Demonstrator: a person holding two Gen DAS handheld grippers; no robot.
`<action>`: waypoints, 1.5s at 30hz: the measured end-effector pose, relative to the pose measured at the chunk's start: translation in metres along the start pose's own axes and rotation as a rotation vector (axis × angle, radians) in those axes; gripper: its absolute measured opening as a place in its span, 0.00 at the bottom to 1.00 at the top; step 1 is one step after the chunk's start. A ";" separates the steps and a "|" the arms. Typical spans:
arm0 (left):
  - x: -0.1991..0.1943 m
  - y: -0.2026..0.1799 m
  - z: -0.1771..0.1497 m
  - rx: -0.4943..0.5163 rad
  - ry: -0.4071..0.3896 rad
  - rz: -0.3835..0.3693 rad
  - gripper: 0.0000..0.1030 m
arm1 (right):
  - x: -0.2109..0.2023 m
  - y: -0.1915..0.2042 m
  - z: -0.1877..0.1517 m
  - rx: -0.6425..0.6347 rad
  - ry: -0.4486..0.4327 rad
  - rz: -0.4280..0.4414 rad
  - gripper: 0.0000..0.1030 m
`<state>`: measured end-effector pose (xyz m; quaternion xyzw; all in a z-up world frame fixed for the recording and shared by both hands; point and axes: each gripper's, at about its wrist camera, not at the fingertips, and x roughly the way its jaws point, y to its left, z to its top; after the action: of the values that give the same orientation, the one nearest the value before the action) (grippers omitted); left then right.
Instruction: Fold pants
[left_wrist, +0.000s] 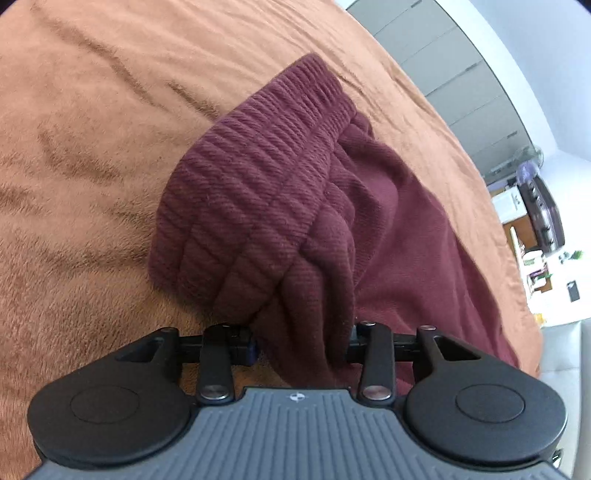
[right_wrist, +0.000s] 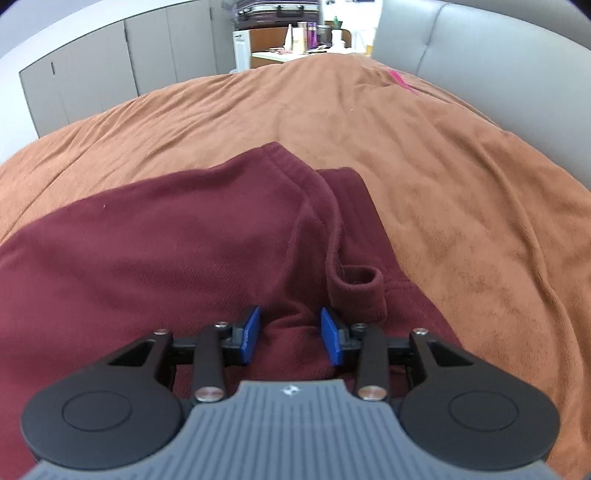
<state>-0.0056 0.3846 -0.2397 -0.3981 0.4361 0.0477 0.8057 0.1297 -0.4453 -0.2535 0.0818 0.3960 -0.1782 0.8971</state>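
Note:
Maroon pants lie on an orange-brown blanket. In the left wrist view my left gripper (left_wrist: 301, 343) is shut on the ribbed cuff (left_wrist: 255, 184) of the pants, and bunched cloth hides the pads. The pants leg (left_wrist: 424, 251) trails off to the right. In the right wrist view my right gripper (right_wrist: 290, 336) has its blue pads (right_wrist: 330, 338) on either side of a raised fold of the pants (right_wrist: 166, 251), with a gap still showing. A small cloth loop (right_wrist: 360, 280) lies just right of the gripper.
The blanket (right_wrist: 461, 184) covers the whole bed. A grey padded headboard (right_wrist: 480, 48) stands at the back right. Grey cabinets (right_wrist: 103, 66) line the back left. A cluttered shelf (right_wrist: 295, 40) with bottles stands far behind. A pink strip (right_wrist: 402, 83) lies on the blanket.

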 end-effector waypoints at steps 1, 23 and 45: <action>-0.005 -0.001 -0.001 -0.024 -0.002 0.006 0.50 | -0.002 0.002 -0.001 -0.019 -0.011 -0.006 0.33; -0.020 0.029 -0.047 -0.332 -0.187 -0.210 1.00 | -0.128 0.350 -0.019 -0.450 -0.006 0.908 0.81; 0.026 0.031 -0.019 -0.340 -0.318 -0.134 0.36 | -0.111 0.473 -0.134 -0.702 0.170 0.957 0.49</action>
<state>-0.0157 0.3860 -0.2832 -0.5436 0.2622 0.1288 0.7868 0.1510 0.0577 -0.2589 -0.0361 0.4208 0.3942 0.8162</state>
